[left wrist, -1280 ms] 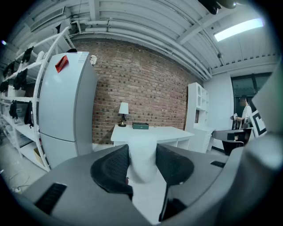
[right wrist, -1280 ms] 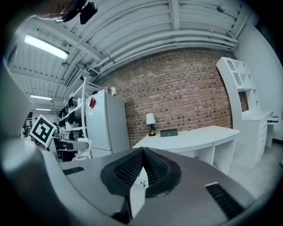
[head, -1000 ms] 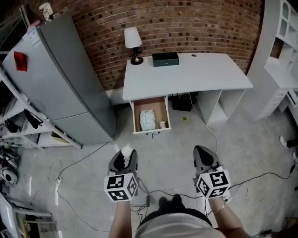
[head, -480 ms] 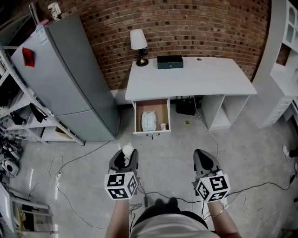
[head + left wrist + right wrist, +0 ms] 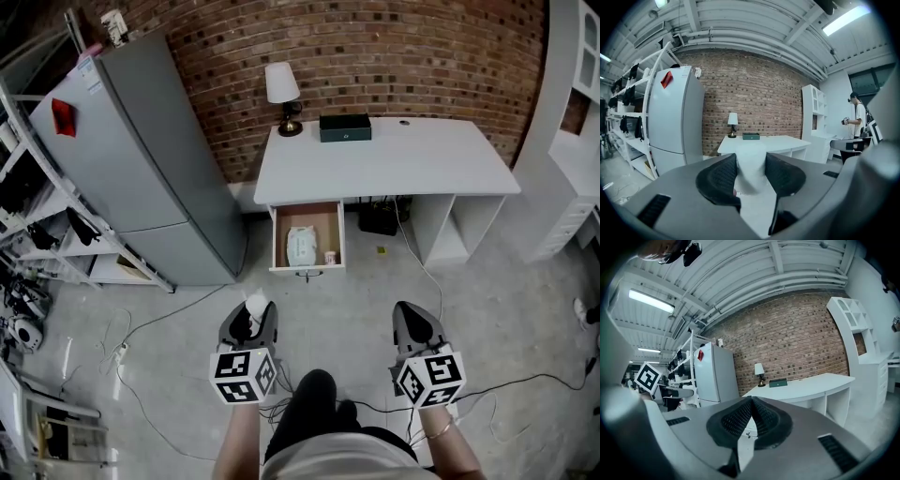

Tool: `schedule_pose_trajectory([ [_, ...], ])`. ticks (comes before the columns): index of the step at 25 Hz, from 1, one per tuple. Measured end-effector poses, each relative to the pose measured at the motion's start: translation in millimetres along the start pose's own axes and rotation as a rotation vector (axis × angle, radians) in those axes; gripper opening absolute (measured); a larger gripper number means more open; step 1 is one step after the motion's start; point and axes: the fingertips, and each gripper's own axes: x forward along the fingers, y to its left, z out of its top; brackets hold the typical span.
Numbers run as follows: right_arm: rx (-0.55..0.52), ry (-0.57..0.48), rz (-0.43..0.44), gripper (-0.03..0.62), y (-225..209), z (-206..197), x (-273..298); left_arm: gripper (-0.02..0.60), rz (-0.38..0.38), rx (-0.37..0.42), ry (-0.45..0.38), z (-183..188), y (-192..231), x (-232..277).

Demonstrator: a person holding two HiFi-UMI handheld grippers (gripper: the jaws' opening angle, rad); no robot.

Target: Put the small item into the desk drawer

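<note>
My knee (image 5: 314,398) has swung forward: I'm walking toward the bench (image 5: 394,164). Left tongs (image 5: 249,319) grip the white item (image 5: 255,304), well short of the bench's open drawer (image 5: 278,239). Right tongs (image 5: 413,321) are closed and empty.

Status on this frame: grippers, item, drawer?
Left gripper shut on white item. Right gripper shut, empty. Drawer open, across the floor; white pack lying inside.
</note>
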Motion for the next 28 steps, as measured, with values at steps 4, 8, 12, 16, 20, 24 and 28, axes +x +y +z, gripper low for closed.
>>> schedule_pose_trajectory([
  [4,0.009,0.002,0.008,0.008,-3,0,9,0.193,0.007,0.002,0.007,0,1,9],
  [8,0.015,0.011,0.016,0.008,-9,-2,26,0.193,0.014,0.005,0.014,1,5,27],
  [12,0.014,0.022,0.015,0.008,-18,-1,50,0.193,0.013,0.002,0.029,2,15,58],
  [16,0.014,0.038,0.006,0.008,-31,3,89,0.193,0.002,-0.018,0.041,6,27,100],
  [20,0.009,0.061,0.007,0.008,-42,0,147,0.193,-0.008,-0.021,0.052,8,49,152],
  [24,0.022,0.079,0.002,0.008,-44,1,210,0.193,-0.018,-0.021,0.063,13,79,206],
  [28,0.016,0.086,0.005,0.008,-42,11,273,0.193,-0.028,-0.028,0.076,24,110,260],
])
